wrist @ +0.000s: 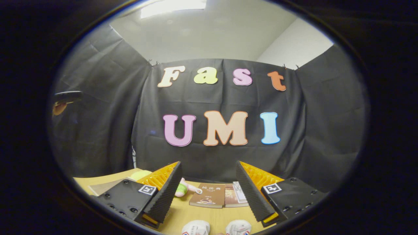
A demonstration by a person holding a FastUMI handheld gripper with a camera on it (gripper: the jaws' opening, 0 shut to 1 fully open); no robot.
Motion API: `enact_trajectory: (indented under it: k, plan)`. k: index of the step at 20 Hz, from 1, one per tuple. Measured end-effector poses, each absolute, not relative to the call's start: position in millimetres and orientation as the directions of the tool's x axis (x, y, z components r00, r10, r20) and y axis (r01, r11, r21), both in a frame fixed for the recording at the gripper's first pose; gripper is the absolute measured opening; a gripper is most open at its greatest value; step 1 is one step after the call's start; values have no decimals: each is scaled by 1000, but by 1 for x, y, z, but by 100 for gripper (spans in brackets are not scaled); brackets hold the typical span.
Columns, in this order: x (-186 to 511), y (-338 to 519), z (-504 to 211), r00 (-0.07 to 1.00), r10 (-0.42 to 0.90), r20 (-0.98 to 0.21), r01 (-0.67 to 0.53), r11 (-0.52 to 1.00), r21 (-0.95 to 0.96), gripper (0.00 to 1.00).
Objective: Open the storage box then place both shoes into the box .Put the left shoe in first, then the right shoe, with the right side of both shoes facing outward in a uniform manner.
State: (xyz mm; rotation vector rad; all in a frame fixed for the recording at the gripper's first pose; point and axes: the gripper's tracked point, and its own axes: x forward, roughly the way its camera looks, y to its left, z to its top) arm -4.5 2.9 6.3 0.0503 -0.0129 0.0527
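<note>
gripper (209,189) jaws released, fingers spread wide with nothing between the pads, held up over a light wooden table (202,215). left finger (165,192) and right finger (253,194) both angle outward, each with a small square marker on the mount behind it. down between the fingers, nearer than their tips, the toes of two white shoes (217,227) sit side by side on the table, close together but cut off by the view so i cannot tell which is left or right, or which way they lean. just ahead of the fingers, in the gap, a brown book (208,195) lies flat, with a second darker book (232,195) touching its right side and a small printed card or booklet (240,192) on that one's far edge. beside the left finger's inner face, a pink and green soft toy (184,189) lies on the table. beyond the left finger, a pale green round thing (139,175) and a flat grey sheet (104,186) near the table's far-left corner. up on the left wall, a hand (58,108) holds a dark flat object (68,96).
</note>
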Motion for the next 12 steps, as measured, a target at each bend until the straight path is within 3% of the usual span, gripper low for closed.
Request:
enact_trajectory:
  k: [12]
  plan:
    - [-22, 27, -45, 985, 136, -106, -104, 960, 259, 100]
